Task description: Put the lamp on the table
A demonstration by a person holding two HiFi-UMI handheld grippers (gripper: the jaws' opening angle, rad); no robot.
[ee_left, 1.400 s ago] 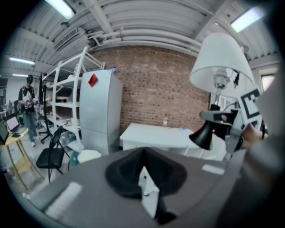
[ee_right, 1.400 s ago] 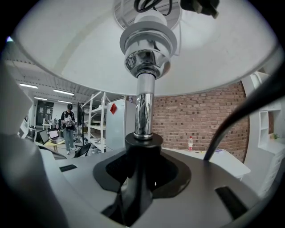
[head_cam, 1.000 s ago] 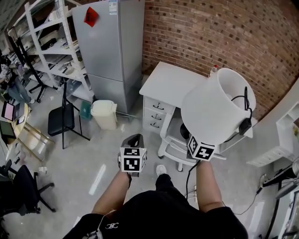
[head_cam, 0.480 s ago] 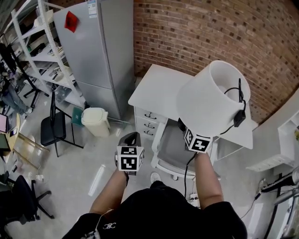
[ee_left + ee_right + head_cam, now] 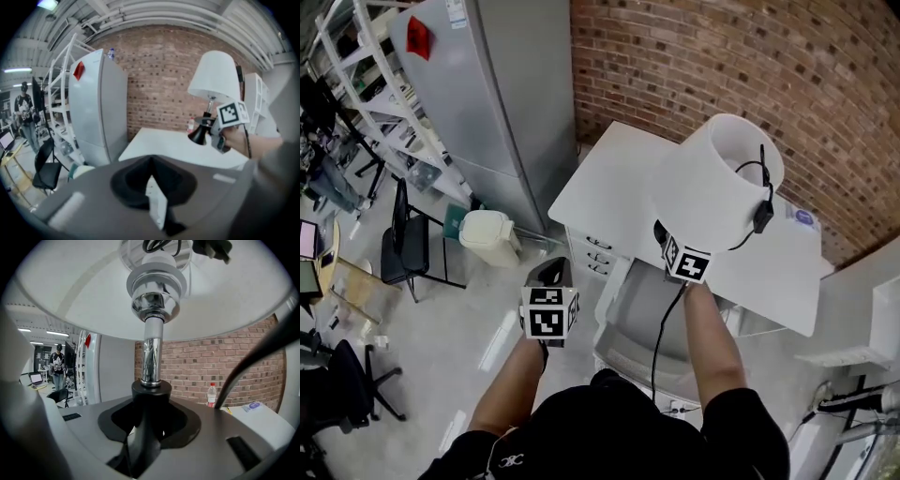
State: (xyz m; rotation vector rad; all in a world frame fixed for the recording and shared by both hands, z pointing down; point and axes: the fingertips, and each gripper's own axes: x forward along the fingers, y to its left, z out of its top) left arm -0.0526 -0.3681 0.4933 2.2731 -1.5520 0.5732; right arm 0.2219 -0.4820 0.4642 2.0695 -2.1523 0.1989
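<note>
The lamp (image 5: 717,183) has a white shade, a chrome stem (image 5: 152,348) and a black base. My right gripper (image 5: 672,249) is shut on that base and holds the lamp tilted above the white table (image 5: 609,192). Its black cord and plug (image 5: 762,214) are tucked inside the shade. In the left gripper view the lamp (image 5: 213,77) hangs above the table (image 5: 168,145), with my right gripper (image 5: 206,132) under it. My left gripper (image 5: 553,274) hovers lower, left of the table, with its jaws together (image 5: 152,190) and nothing in them.
A grey chair (image 5: 652,305) is pushed under the table in front of me. A plastic bottle (image 5: 212,394) stands by the brick wall. Left of the table are a grey fridge (image 5: 502,94), a pale bin (image 5: 487,236), a black chair (image 5: 403,244) and white shelving (image 5: 366,84).
The person has stepped closer to the table, and the right gripper has carried the lamp forward over the tabletop. The left gripper has stayed low on the left.
</note>
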